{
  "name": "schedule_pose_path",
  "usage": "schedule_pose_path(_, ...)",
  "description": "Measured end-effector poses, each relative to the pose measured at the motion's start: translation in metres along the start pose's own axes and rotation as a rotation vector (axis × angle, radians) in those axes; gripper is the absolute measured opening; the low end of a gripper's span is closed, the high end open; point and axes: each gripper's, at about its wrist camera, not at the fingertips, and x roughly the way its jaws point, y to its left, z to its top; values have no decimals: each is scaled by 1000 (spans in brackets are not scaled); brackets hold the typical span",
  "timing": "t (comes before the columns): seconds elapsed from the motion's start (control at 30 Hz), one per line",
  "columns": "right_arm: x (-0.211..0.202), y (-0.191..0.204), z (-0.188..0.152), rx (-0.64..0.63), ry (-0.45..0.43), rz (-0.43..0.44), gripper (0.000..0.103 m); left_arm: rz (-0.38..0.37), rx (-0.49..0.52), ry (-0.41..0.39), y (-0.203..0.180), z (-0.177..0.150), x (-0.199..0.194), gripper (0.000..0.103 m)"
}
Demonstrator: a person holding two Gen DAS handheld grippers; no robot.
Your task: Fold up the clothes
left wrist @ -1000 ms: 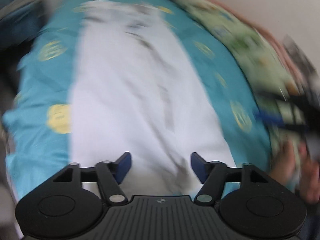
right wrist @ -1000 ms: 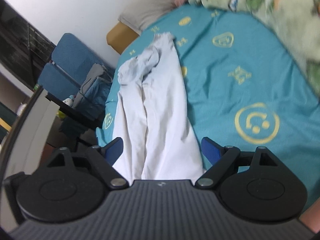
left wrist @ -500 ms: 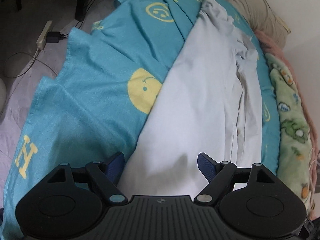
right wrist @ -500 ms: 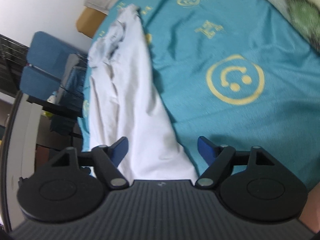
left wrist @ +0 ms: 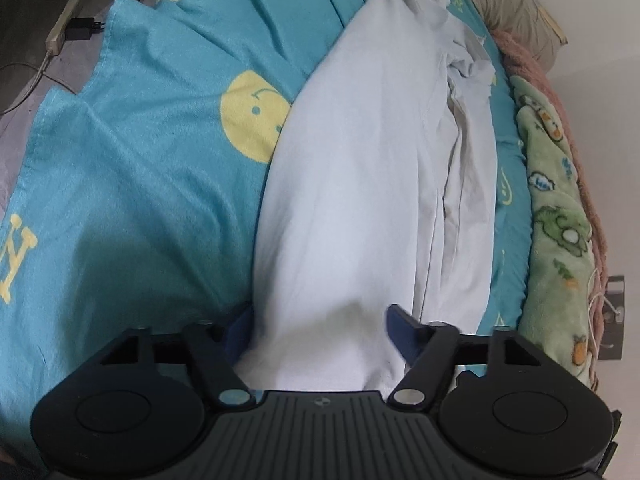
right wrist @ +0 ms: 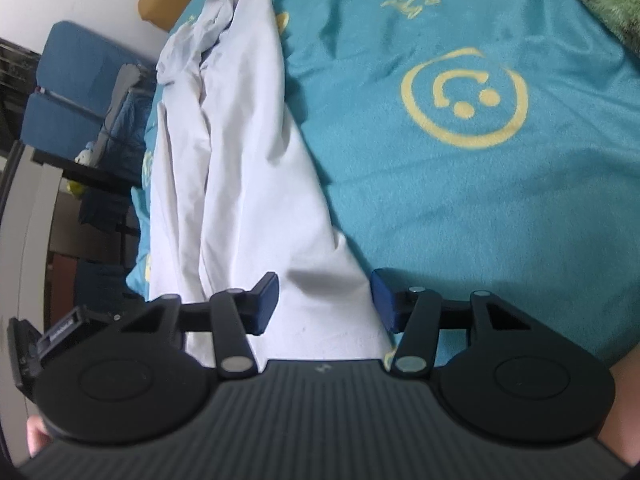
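Since a second ago you have brought both grippers down onto the near end of the white garment, and each pair of fingers has drawn in from a wide spread.

From your left wrist, the left gripper points steeply down at the bed. The garment runs as a long strip away from you over the teal bedsheet, with its bunched far end near the pillow. Its near end fills the gap between the two blue fingers. The cloth's left edge covers part of the left finger, and the right finger lies on top of the fabric, just inside the folded seam. The fingers are half spread and closing, with the cloth between them; you cannot tell that the pads press it yet. A green printed blanket lies along the far side of the bed, and a power strip sits on the floor beyond the sheet's hanging edge.

From your right wrist, the right gripper straddles the garment's near corner. The left finger rests on the white cloth, while the right one sits just at the cloth's right edge, over the sheet. These fingers too stand half spread and are closing on the corner, not yet pinching it. A blue chair stands beyond the bed at the left.
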Motion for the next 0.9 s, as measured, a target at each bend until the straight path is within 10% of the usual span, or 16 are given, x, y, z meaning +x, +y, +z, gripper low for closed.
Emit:
schedule_pose_path(0.17, 5, -1, -2, 13, 85, 66, 53, 6, 41, 7, -12, -10, -2, 32)
schedule_pose_path(0.53, -2, 10, -13, -63, 48, -47, 42, 58, 68, 37, -22, -22, 2, 44)
schedule_pose_path(0.73, 8, 31, -24, -204, 67, -114, 43, 98, 79, 20, -27, -27, 0, 16)
schedule_pose_path(0.9, -2, 24, -18, -152, 55, -85, 9, 38, 116, -53, -32, -32, -17, 8)
